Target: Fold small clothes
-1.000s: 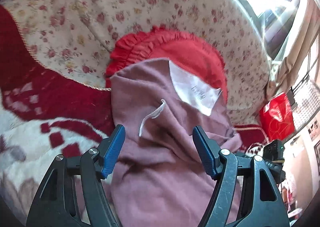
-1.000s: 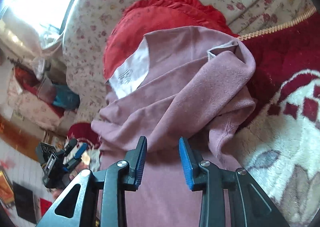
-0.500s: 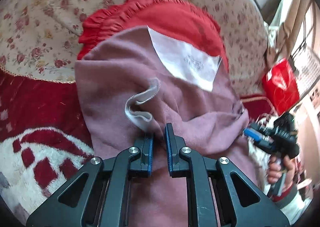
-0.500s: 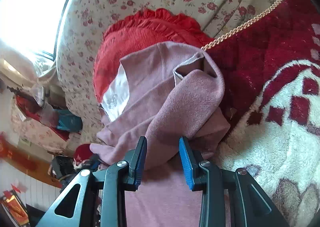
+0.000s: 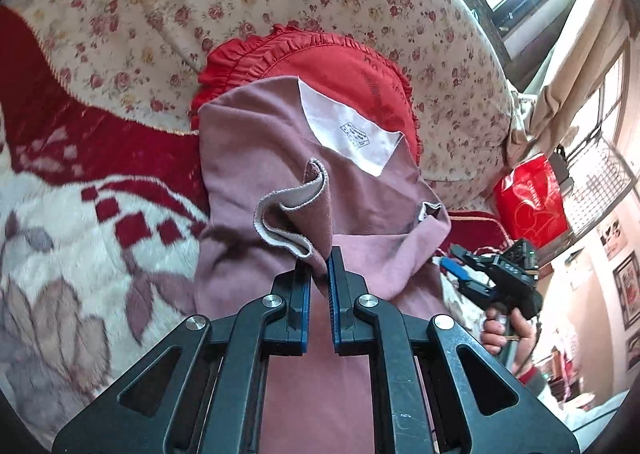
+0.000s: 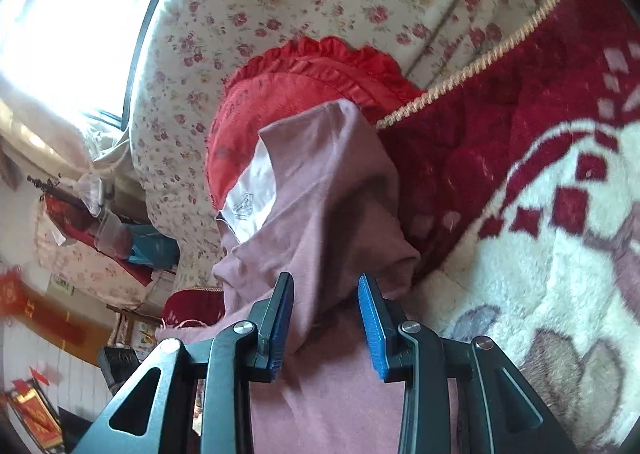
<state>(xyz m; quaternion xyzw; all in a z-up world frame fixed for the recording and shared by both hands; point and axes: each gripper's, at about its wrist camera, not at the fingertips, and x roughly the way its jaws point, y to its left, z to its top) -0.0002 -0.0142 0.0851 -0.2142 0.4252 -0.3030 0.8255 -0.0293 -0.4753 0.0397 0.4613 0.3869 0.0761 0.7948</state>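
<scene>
A mauve garment (image 5: 260, 142) with a white printed label (image 5: 352, 134) lies on the blanket, its top resting on a red frilled cushion (image 5: 352, 66). My left gripper (image 5: 320, 258) is shut on a raised fold of it, and a pale-edged hem (image 5: 280, 214) curls up just beyond the tips. The right gripper (image 5: 452, 260), held by a hand (image 5: 504, 330), hovers at the garment's right edge. In the right wrist view that gripper (image 6: 326, 280) stands partly open over the garment (image 6: 320, 174), with cloth lying between the fingers and the pads not pressing on it.
A red and white fleece blanket (image 5: 100, 214) covers the seat on the left side. Behind it rises a floral sofa back (image 5: 160, 14). A red bag (image 5: 528, 202) and a wire rack stand at the right, below a bright window. In the right wrist view the blanket (image 6: 540, 214) fills the right side.
My left gripper went from wide open to shut on a fold of the mauve garment and drew it up, curling the hem. The right gripper shifted along the garment's edge, its opening unchanged.
</scene>
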